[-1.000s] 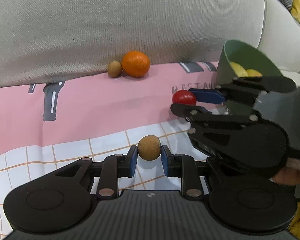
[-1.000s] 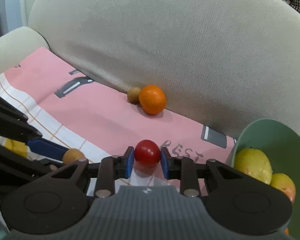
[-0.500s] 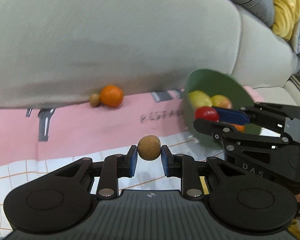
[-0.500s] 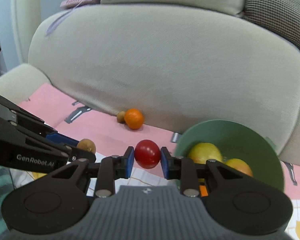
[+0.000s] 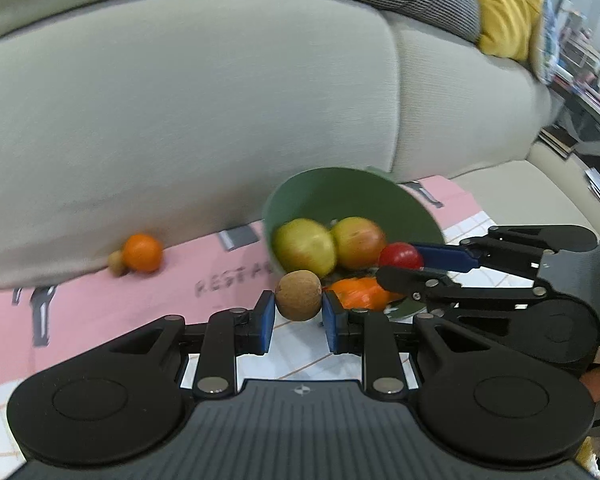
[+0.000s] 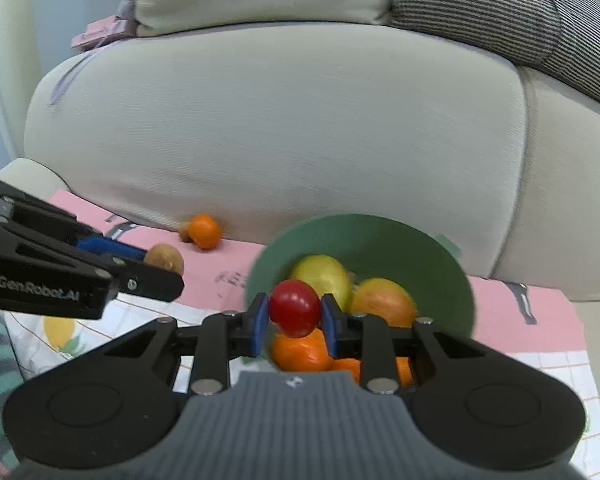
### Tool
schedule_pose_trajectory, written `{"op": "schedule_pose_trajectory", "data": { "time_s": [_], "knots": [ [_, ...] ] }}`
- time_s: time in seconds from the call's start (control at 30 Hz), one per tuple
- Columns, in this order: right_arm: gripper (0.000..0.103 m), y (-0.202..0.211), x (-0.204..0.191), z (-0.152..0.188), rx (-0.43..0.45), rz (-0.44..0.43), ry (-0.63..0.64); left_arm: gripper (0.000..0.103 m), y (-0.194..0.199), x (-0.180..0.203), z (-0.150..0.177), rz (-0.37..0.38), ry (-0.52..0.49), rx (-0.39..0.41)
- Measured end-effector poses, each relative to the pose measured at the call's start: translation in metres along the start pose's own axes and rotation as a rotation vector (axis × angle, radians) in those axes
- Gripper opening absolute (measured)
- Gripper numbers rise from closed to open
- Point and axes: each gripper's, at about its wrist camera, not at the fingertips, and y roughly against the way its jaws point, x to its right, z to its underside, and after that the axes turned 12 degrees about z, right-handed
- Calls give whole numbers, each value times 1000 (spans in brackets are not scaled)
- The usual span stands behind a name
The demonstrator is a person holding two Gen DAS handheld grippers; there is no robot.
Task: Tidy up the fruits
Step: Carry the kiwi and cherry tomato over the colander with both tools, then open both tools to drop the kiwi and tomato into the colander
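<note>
Both grippers have risen and travelled from the open pink cloth toward the green bowl, which has come from the right edge of each wrist view to near its centre. Left gripper: the blue pads are closed on a small brown round fruit, carried clear of the cloth just short of the bowl's near rim. Right gripper: the pads are closed on a small red round fruit, held over the bowl's near rim above the oranges inside. In the left wrist view the right gripper enters from the right, its tips near the left gripper's tips but apart from them.

The bowl stands on the pink cloth, close to the base of the beige sofa backrest. It holds two yellow-green fruits at the back and oranges at the front; the far half of its inner wall is bare.

One orange and a second small brown fruit, touching each other, lie against the foot of the backrest, well left of the bowl. Bare pink cloth separates them from the bowl.
</note>
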Motion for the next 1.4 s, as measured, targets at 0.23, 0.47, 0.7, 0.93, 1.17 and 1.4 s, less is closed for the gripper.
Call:
{"op": "schedule_pose_trajectory", "data": {
  "time_s": [0.23, 0.47, 0.7, 0.93, 1.17, 1.4],
  "knots": [
    [25, -10, 27, 4, -62, 49, -5, 28, -27, 27, -14, 22, -86, -43],
    [25, -26, 43, 3, -122, 63, 28, 28, -56, 40, -25, 34, -144, -117],
    [25, -42, 46, 2, -178, 60, 88, 28, -78, 37, -30, 39, -161, -175],
    [25, -59, 44, 3, -214, 56, 127, 28, -97, 30, -30, 40, -153, -218],
    [25, -73, 40, 5, -246, 49, 141, 28, -110, 20, -26, 33, -145, -255],
    [25, -79, 36, 4, -258, 45, 152, 28, -115, 14, -27, 45, -129, -256]
  ]
}}
